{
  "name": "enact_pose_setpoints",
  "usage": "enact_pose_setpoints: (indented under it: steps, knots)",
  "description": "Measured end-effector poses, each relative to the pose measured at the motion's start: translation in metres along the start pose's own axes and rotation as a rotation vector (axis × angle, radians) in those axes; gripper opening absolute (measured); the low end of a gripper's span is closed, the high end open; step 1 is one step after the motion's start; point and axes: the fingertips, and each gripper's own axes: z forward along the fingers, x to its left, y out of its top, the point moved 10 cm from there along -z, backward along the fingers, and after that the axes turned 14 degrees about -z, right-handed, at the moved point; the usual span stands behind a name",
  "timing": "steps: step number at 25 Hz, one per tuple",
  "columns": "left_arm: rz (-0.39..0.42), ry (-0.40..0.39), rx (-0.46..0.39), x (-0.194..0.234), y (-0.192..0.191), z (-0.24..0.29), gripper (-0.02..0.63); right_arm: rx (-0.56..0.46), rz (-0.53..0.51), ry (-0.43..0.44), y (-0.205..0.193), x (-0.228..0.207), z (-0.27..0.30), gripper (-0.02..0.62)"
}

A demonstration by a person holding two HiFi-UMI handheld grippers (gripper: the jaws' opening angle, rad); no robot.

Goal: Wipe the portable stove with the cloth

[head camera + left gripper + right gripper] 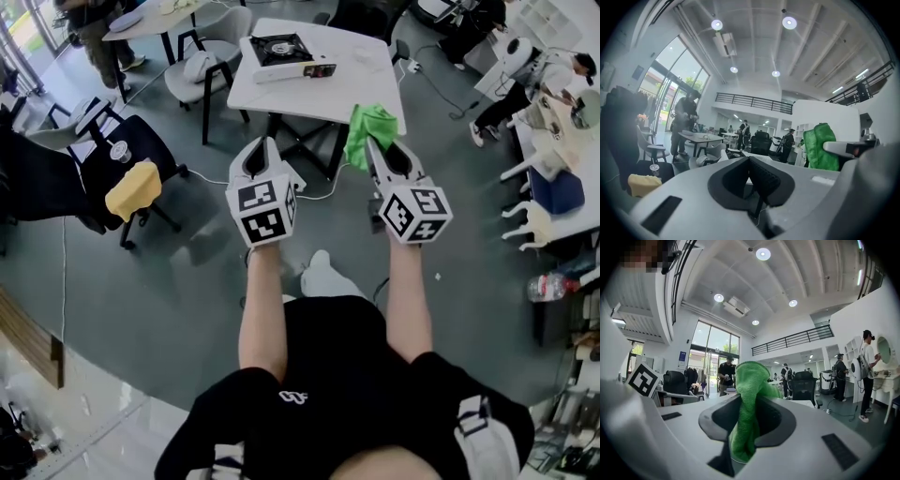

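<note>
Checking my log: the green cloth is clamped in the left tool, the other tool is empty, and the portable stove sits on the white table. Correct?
One slip: the green cloth is clamped in the right tool, as the right gripper view shows. The left tool is empty; the portable stove sits on the white table.

A white table with rounded corners (367, 92) stands far ahead at the centre, on dark crossed legs over the smooth grey floor (187, 281). On the table's far left part lies a portable stove with a black top and a white body (281, 49). To its right lies a small pale flat item (361, 58), too small to tell. Just left of the table, a grey shell chair (202, 70) stands on the floor.
</note>
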Motion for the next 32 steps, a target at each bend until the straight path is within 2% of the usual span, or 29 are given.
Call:
enact_pose_setpoints:
  steps: [4,10,16,22,28,32]
  knots:
    - [0.001,-0.002,-0.007,0.004,0.008,0.014,-0.005,-0.010,0.001,0.002,0.004,-0.008,0.017,0.074]
    - [0.045,-0.036,-0.012,0.004,0.018,0.049,-0.005,-0.029,0.022,0.026,-0.002,-0.019,0.061,0.074]
    - [0.077,0.004,0.024,0.014,0.016,0.109,-0.005,-0.012,0.058,0.064,-0.030,-0.038,0.130,0.075]
    - [0.033,0.048,0.044,0.027,0.016,0.206,-0.005,0.048,0.082,0.137,-0.061,-0.085,0.228,0.075]
    - [-0.038,0.119,0.183,0.038,-0.018,0.332,-0.005,0.126,0.095,0.198,-0.093,-0.147,0.342,0.075]
    - [-0.035,0.141,0.199,0.030,-0.012,0.412,-0.005,0.143,0.129,0.215,-0.111,-0.202,0.412,0.075]
